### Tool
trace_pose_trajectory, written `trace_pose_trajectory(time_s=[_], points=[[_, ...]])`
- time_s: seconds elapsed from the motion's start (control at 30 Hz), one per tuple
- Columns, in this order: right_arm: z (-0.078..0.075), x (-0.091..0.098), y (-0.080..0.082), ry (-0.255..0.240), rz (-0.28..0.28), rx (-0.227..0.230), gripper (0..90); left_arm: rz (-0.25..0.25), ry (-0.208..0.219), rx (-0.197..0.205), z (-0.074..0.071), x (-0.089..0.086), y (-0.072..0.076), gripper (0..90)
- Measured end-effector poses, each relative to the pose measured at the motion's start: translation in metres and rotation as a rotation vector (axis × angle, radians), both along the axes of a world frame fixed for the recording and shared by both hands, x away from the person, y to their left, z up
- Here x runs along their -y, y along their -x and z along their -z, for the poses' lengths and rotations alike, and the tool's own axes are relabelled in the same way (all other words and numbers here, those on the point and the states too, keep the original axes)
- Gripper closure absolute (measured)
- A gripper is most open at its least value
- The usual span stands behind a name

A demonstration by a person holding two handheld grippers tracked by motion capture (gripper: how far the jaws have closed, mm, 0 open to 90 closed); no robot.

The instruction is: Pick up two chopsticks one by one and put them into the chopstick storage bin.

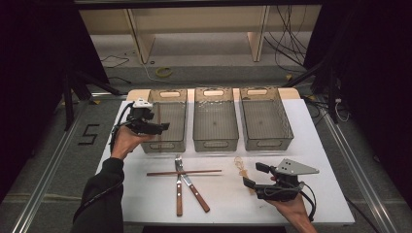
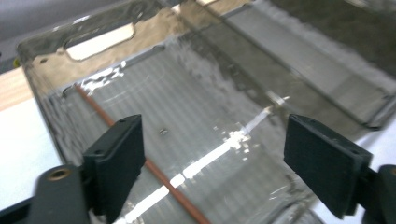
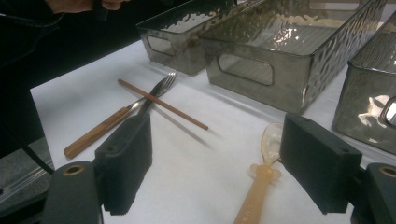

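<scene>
My left gripper (image 1: 164,127) hovers over the left clear bin (image 1: 167,146), held by a hand in a dark sleeve. In the left gripper view its jaws (image 2: 215,154) stand wide open with nothing between them, and a brown chopstick (image 2: 154,170) lies on the bin floor below. My right gripper (image 1: 255,174) rests low at the table's front right, open and empty (image 3: 217,158). A translucent amber spoon (image 3: 261,177) lies on the white table just beyond its right jaw. A second chopstick (image 1: 183,172) lies across a wooden-handled fork (image 1: 179,189) and knife (image 1: 195,188).
Three clear plastic bins stand side by side at the back of the table; the middle bin (image 1: 215,143) and right bin (image 1: 266,143) hold nothing. The white table top (image 1: 145,204) ends at a front edge near the person. Dark floor and cables surround it.
</scene>
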State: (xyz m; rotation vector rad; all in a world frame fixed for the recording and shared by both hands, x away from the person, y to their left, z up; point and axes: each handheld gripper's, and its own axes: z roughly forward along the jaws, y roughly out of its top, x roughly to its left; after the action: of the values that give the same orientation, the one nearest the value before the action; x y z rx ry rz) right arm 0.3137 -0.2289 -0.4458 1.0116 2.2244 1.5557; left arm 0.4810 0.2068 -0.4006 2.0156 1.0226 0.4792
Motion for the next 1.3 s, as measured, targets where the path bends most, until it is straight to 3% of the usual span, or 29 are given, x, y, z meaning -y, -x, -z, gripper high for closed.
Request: trace_pose_trajectory(time_s=[0.1, 0.17, 0.3, 0.7, 0.8, 0.9, 1.13, 1.2, 1.3], points=[[0.0, 0.0, 0.0, -0.009, -0.001, -0.005, 26.1, 0.046, 0.024, 0.017, -0.006, 0.006, 0.011, 15.6], [0.0, 0.0, 0.0, -0.015, -0.002, -0.008, 26.0, 0.069, 0.011, 0.02, -0.008, 0.01, 0.019, 15.5], [-0.001, 0.0, 0.001, -0.025, -0.005, -0.006, 25.8, 0.093, 0.026, 0.018, -0.01, 0.015, 0.032, 15.3], [-0.001, 0.0, 0.001, -0.038, -0.014, -0.008, 25.7, 0.16, 0.013, 0.02, -0.006, 0.026, 0.059, 15.6], [-0.002, 0.0, 0.001, -0.044, -0.019, -0.004, 25.8, 0.168, -0.002, 0.01, -0.004, 0.027, 0.062, 15.5], [-0.002, 0.0, 0.002, -0.045, -0.021, 0.001, 25.7, 0.184, -0.015, 0.029, -0.001, 0.028, 0.067, 15.2], [-0.003, -0.001, 0.002, -0.045, -0.026, -0.001, 25.9, 0.243, -0.104, -0.036, 0.012, 0.035, 0.077, 15.2], [-0.003, -0.001, 0.003, -0.039, -0.029, 0.003, 26.3, 0.298, -0.136, -0.052, 0.014, 0.038, 0.081, 15.7], [-0.003, -0.001, 0.003, -0.042, -0.031, 0.007, 26.4, 0.333, -0.179, -0.082, 0.016, 0.042, 0.084, 15.9]])
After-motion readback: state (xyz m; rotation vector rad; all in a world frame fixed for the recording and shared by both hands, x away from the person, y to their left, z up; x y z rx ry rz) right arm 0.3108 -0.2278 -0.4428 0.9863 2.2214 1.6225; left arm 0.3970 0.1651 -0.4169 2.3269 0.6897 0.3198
